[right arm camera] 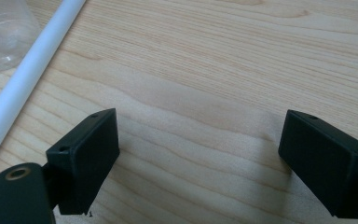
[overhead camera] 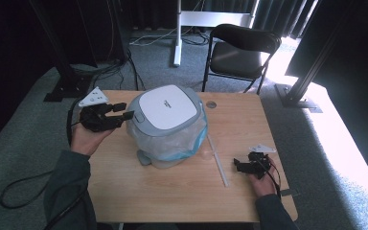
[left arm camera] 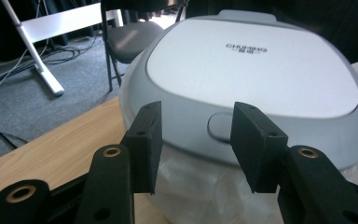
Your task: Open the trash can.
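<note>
We held the left gripper [overhead camera: 124,111] open at the rice cooker [overhead camera: 166,115] lid button [left arm camera: 221,127], right gripper [overhead camera: 242,166] open, empty; an off-centre push might slide the cooker on its plastic bag [overhead camera: 172,148].

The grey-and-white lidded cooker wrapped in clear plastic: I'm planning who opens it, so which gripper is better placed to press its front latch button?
Left. The left gripper is open, its jaws framing the grey latch button on the grey-and-white lidded cooker. The right gripper rests low over the wooden table, beside a white rod.
</note>
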### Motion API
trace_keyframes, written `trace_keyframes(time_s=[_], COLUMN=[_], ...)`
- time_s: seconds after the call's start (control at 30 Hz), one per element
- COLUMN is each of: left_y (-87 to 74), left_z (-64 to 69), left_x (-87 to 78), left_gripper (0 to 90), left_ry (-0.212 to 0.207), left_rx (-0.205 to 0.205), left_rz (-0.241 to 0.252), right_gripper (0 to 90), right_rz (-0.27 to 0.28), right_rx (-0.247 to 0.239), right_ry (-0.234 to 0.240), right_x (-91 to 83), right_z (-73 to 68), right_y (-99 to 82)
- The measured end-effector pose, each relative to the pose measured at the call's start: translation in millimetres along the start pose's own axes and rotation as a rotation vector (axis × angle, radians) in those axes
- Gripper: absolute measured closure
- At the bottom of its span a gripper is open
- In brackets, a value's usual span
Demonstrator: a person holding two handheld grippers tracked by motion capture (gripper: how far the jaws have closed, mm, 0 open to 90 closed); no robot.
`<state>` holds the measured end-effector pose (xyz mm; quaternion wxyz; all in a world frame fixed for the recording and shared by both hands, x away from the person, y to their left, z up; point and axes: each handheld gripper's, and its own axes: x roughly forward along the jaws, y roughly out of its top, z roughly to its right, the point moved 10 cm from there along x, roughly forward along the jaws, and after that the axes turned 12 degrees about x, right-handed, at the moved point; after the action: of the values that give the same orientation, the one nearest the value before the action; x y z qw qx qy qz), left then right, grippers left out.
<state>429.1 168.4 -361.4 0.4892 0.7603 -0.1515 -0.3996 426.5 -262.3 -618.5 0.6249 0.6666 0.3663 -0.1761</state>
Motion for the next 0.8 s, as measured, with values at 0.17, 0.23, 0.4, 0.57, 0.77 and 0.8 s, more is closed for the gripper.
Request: trace_keyframes(time_s=[0.17, 0.23, 0.4, 0.57, 0.77, 0.8], left_y=[1.5, 1.0, -0.1, -1.0, -1.2, -1.5], left_z=[4.1, 4.8, 4.4, 3.5, 2.6, 2.5], left_x=[8.3, 9.4, 10.1, 9.2, 10.3, 10.6], left_gripper=[53.7, 53.7, 53.7, 53.7, 53.8, 54.1], left_ry=[-0.005, -0.005, -0.004, 0.002, 0.005, 0.005], left_rx=[0.016, 0.019, 0.022, 0.027, 0.014, 0.013], left_rz=[-0.017, -0.021, -0.025, -0.032, -0.034, -0.036], right_gripper=[11.6, 11.6, 11.5, 11.6, 11.6, 11.6], right_rz=[0.000, 0.000, 0.000, 0.000, 0.000, 0.000], right_rx=[0.000, 0.000, 0.001, 0.001, 0.000, 0.000], right_ry=[0.000, 0.000, 0.000, 0.000, 0.000, 0.000], right_x=[0.0, 0.0, 0.0, 0.0, 0.0, 0.0], right_z=[0.0, 0.0, 0.0, 0.0, 0.0, 0.0], right_y=[0.0, 0.0, 0.0, 0.0, 0.0, 0.0])
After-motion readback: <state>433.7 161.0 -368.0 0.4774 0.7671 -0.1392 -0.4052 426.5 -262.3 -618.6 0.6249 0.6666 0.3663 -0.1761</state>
